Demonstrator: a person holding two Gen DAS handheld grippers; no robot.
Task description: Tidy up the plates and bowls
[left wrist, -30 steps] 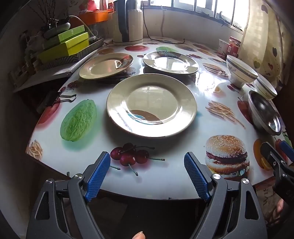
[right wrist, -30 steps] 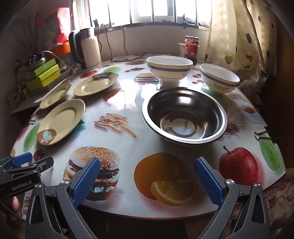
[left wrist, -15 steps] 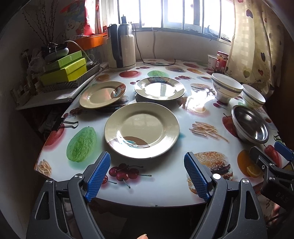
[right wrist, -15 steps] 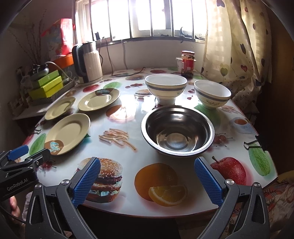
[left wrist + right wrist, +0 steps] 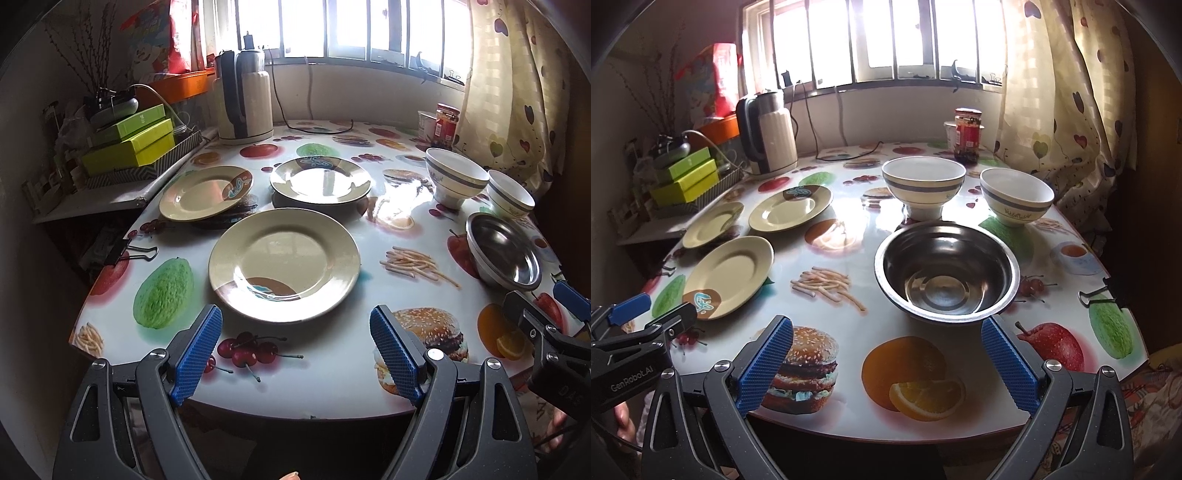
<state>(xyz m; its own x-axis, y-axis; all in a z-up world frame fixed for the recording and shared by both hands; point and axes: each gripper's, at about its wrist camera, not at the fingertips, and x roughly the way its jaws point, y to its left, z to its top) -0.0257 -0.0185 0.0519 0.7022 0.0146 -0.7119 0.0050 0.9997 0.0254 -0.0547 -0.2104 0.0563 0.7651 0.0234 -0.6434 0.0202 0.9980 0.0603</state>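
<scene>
The table (image 5: 332,391), round and printed with fruit and burgers, carries everything. Largest on it is the steel bowl (image 5: 947,271), straight ahead of the right gripper (image 5: 886,363), just beyond its blue pads and centred between them, touching neither. Next is the near plate (image 5: 284,264), lying flat directly ahead of the left gripper (image 5: 295,349), a little past its tips and apart from them. Behind it sit two more plates: the left plate (image 5: 206,192) near the table's edge and the far plate (image 5: 320,180) toward the kettle (image 5: 245,98). None of the three plates touch. Two white bowls with a blue band stand upright behind the steel bowl: the big bowl (image 5: 923,186) just beyond its far rim, the small bowl (image 5: 1016,201) to the right, near the curtain (image 5: 1067,85).

Both grippers are spread wide with nothing between the fingers. Each is held low at the near edge of the table, level and pointing across it, side by side; each shows at the margin of the other's view. A fingertip (image 5: 290,475) shows at the bottom of the left view.

Smallest are the jar (image 5: 967,134) by the window and a binder clip (image 5: 129,253) at the left edge.
</scene>
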